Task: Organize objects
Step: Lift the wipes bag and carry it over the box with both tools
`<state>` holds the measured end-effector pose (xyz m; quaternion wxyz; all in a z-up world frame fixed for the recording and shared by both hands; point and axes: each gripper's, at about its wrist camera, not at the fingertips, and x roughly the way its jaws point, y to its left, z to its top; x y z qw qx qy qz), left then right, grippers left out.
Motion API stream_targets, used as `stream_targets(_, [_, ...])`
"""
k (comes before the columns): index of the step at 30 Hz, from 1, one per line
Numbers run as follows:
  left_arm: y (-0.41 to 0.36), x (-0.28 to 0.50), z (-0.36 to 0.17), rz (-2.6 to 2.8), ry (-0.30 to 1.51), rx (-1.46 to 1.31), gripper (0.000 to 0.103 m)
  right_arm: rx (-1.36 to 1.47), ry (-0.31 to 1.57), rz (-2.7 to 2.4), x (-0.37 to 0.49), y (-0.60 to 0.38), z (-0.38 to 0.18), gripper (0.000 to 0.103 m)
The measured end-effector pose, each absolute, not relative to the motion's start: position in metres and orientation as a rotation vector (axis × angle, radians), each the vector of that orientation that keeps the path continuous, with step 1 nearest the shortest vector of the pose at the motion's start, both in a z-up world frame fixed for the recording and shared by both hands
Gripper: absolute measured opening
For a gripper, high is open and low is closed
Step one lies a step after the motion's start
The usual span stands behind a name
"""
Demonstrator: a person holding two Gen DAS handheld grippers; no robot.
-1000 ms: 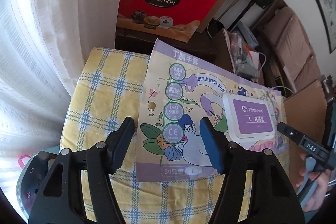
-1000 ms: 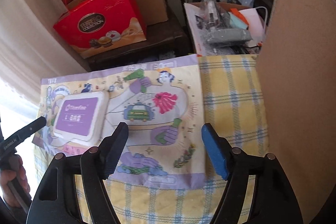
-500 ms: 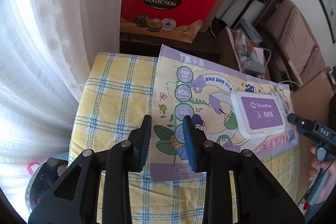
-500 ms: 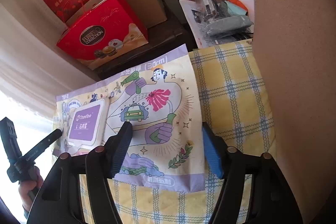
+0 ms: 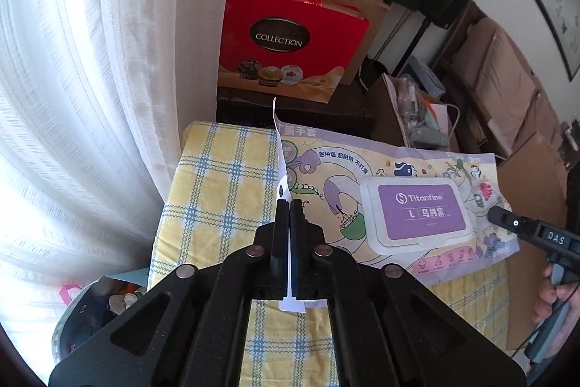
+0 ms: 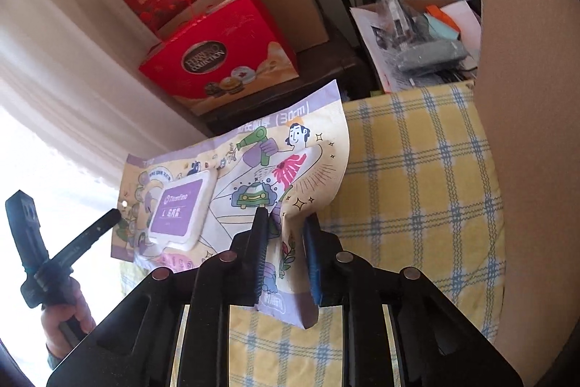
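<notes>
**Pinching both short ends of the glove pack, with a thin grip on each side**

Holding the flat glove pack (image 5: 362, 191) by its two short ends, the grippers have it partly raised off the yellow checked cloth (image 5: 217, 191) that covers the bench. The left gripper (image 5: 290, 205) is pressed fully together on the pack's left edge, which stands up as a thin white seam between the pads. The right gripper (image 6: 286, 223) is clamped on the opposite end, where the film bunches and folds between the pads. The middle of the pack, with its white-and-purple dispenser lid (image 5: 420, 213), sags toward the cloth.

What could go wrong, as I judge it:

- The left hold is on little more than the sealed edge; slippery film could slide out once the pack's weight comes onto it.
- If the hands draw apart, the seam may tear or pull free; if they close in, the pack buckles and the lid end drops.
- Uneven lifting would tilt the pack and shift its contents to one end.
- A cardboard panel (image 6: 525, 97) stands close on the right, and red gift boxes (image 5: 290, 42) sit just behind, so a wide swing could clip them
</notes>
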<state>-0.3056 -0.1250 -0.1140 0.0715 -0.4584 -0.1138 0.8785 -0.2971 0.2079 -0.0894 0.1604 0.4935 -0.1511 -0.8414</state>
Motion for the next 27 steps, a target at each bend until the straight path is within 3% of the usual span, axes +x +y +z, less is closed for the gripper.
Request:
stream_targets(13, [-0.114, -0.271, -0.038, 2.648, -0.357, -1.222, 0.000, 1.212, -0.393, -2.493, -0.245, 0.218, -0.003, 0.016])
stream_targets(27, [-0.011, -0.252, 0.032, 2.544, -0.236, -1.073, 0.000, 1.085, -0.485, -2.652, -0.165, 0.315, 0.061, 0.016])
